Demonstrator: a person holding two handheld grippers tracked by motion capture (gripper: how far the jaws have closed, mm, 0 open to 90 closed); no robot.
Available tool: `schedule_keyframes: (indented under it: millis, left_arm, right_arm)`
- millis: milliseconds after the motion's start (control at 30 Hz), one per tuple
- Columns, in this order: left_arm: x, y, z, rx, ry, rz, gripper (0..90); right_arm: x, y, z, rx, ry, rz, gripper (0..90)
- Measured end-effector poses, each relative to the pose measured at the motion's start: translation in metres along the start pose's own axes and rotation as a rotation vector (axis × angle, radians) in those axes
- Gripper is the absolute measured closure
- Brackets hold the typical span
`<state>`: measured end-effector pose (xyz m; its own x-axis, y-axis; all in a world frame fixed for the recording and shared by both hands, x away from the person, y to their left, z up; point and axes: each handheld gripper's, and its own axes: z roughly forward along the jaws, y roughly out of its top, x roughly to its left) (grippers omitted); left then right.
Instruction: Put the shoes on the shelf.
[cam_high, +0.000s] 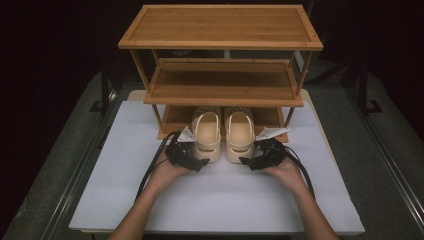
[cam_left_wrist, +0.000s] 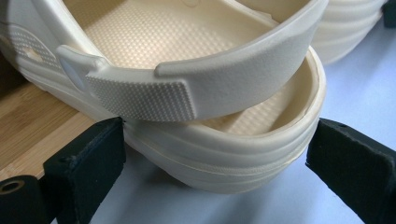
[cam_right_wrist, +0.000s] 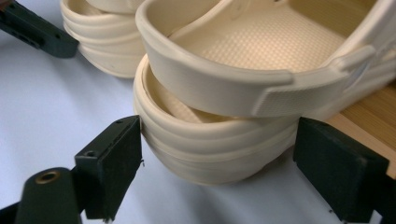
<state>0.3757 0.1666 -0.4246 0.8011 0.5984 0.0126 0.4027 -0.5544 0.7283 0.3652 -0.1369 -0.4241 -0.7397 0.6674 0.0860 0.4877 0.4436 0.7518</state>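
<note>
Two cream clogs stand side by side, toes on the bottom shelf of a wooden rack and heels out over the white table. My left gripper is at the heel of the left clog. In the left gripper view, the left gripper is open and its jaws straddle that clog's heel, the left jaw against its side. My right gripper is open at the right clog. In the right gripper view, the right gripper has a jaw on each side of that heel.
The three-tier wooden rack stands at the back of the table; its middle shelf and top are bare. Dark floor surrounds the table. Cables trail from both grippers toward the person's forearms.
</note>
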Motion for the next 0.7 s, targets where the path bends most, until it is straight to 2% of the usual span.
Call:
schedule_keyframes:
  millis: [100,200,267,367,700]
  left_arm:
    - [-0.003,0.001,0.002,-0.002,0.011,0.005,5.6]
    - [-0.003,0.003,0.004,0.013,0.024,0.014,5.6]
    - [-0.001,0.004,0.004,0.001,0.019,-0.002,5.8]
    - [0.003,0.008,0.006,0.023,0.029,0.009,5.9]
    - [0.022,0.017,0.019,0.016,0.032,-0.019,5.8]
  right_arm:
    - [0.005,0.003,0.007,0.000,0.008,-0.008,18.1]
    - [0.009,0.005,0.012,0.002,-0.017,-0.012,17.2]
    - [0.007,0.005,0.012,-0.008,-0.012,0.004,17.6]
    - [0.004,0.009,0.014,-0.005,-0.015,0.011,17.8]
    - [-0.012,0.019,0.026,-0.010,-0.024,0.032,18.0]
